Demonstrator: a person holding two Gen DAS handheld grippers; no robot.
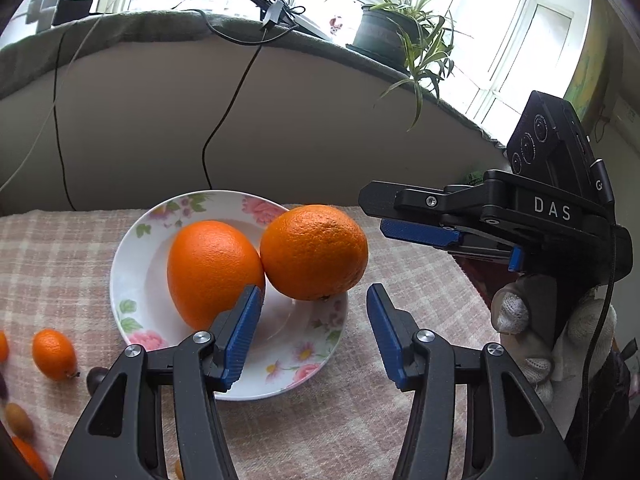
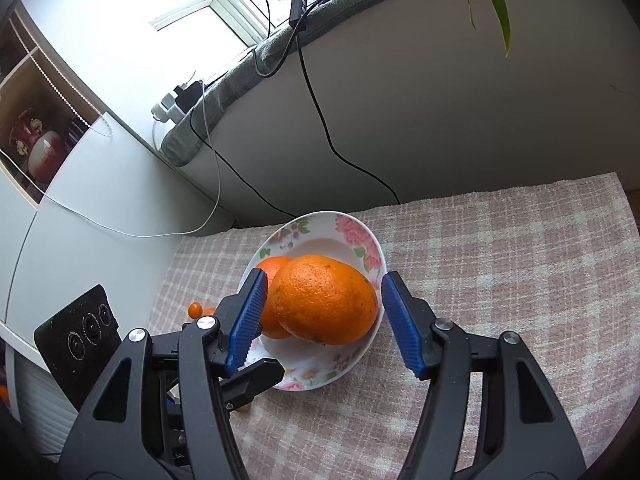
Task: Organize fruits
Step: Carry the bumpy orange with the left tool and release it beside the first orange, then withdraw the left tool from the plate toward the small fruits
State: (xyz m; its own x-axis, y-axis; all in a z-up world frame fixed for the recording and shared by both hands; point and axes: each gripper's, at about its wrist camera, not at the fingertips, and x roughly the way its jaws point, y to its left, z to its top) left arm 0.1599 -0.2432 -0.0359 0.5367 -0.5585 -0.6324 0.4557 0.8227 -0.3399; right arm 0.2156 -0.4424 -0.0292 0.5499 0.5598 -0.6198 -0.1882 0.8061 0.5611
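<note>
A flowered white plate on the checked cloth carries two oranges. The larger, oval one lies in the middle. A rounder orange rests on the plate's right rim and leans on the first. My left gripper is open just short of them, its left pad in front of the oval orange, with nothing between the pads. My right gripper is open, coming in from the right; its pads flank the round orange without pressing on it.
A kumquat and other small fruits lie on the cloth left of the plate. A grey wall with hanging cables stands right behind the plate. A potted plant sits on the sill. A gloved hand holds the right gripper.
</note>
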